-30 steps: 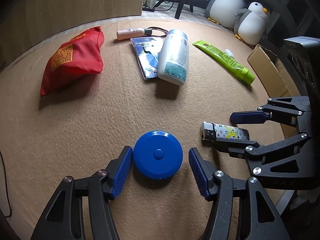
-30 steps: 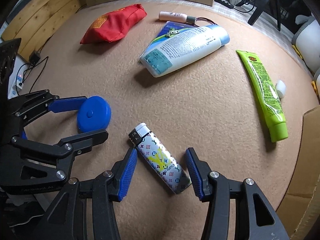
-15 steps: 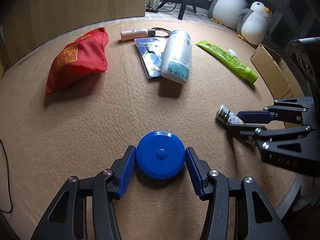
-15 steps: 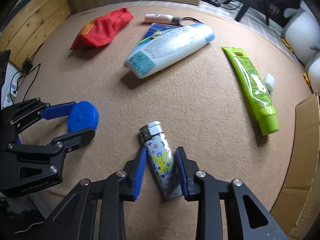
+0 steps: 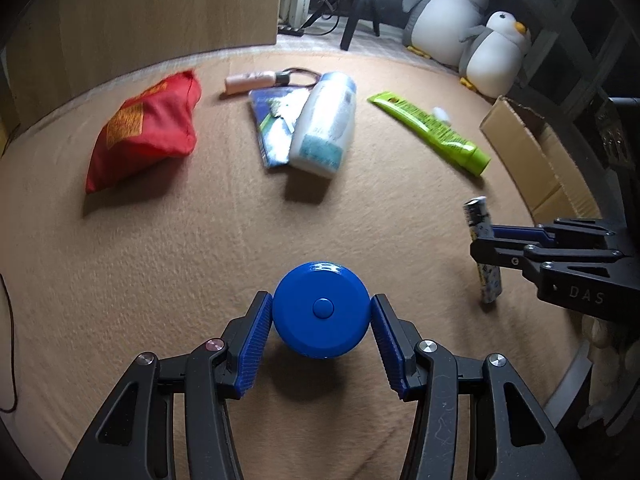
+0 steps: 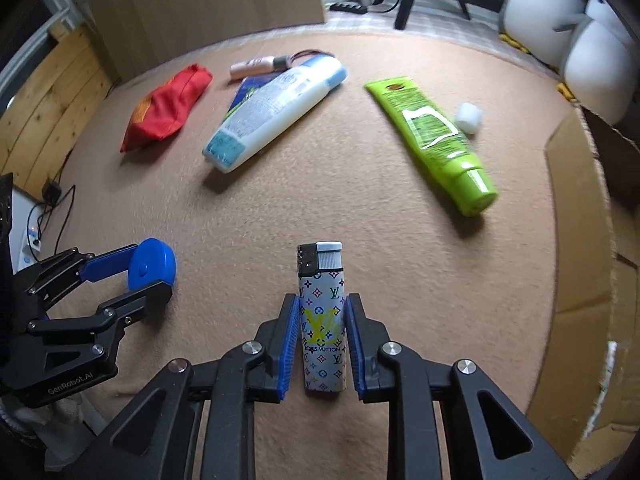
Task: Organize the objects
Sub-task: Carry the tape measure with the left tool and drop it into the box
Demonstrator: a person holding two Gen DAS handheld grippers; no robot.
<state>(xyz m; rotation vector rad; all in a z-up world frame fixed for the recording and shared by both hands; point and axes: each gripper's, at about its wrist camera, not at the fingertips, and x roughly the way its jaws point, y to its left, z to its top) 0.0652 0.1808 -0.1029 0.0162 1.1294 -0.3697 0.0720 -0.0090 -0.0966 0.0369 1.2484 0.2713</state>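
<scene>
Blue disc (image 5: pixel 321 315) clamped in left tool (image 5: pixel 320 334), patterned lighter (image 6: pixel 322 312) clamped in right tool (image 6: pixel 322 344)

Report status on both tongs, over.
Left tongs shut on blue round case, lifted. Right tongs shut on patterned lighter. Cardboard box open at right; green tube lies off to the side.

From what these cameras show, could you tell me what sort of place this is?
Probably a room in a home: a round table under a tan felt cover holds toiletries such as a lotion bottle and a green tube, and plush penguins sit on the floor behind.
</scene>
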